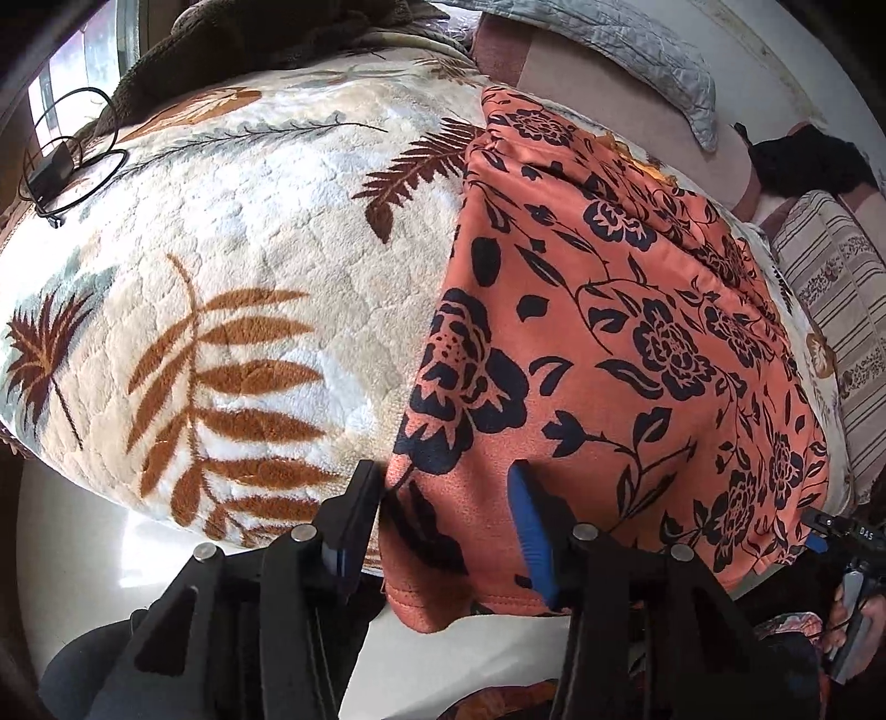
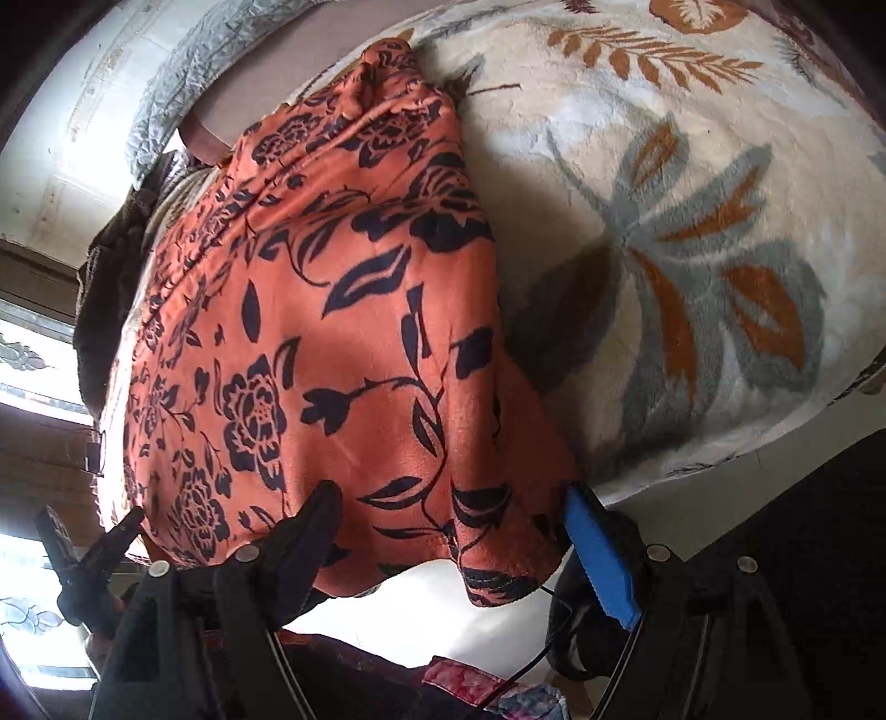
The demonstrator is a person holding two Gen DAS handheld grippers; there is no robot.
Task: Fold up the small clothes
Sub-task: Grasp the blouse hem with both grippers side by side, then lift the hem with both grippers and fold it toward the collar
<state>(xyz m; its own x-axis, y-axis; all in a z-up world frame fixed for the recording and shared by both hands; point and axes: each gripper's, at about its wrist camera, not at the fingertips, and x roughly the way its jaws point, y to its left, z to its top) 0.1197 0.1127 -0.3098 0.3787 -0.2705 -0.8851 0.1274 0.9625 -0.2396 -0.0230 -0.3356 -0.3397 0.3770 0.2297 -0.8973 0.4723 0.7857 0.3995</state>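
An orange garment with a black flower print lies spread flat on a cream leaf-patterned blanket, its hem hanging over the near edge. My left gripper is open, its fingers straddling the garment's near left corner. In the right wrist view the same garment lies on the blanket. My right gripper is open, its jaws spread on either side of the near right corner of the hem. The right gripper also shows at the right edge of the left wrist view.
A black charger with a coiled cable lies at the blanket's far left. A dark brown throw and a grey quilted pillow lie at the back. A striped cushion sits at the right. White floor shows below the bed edge.
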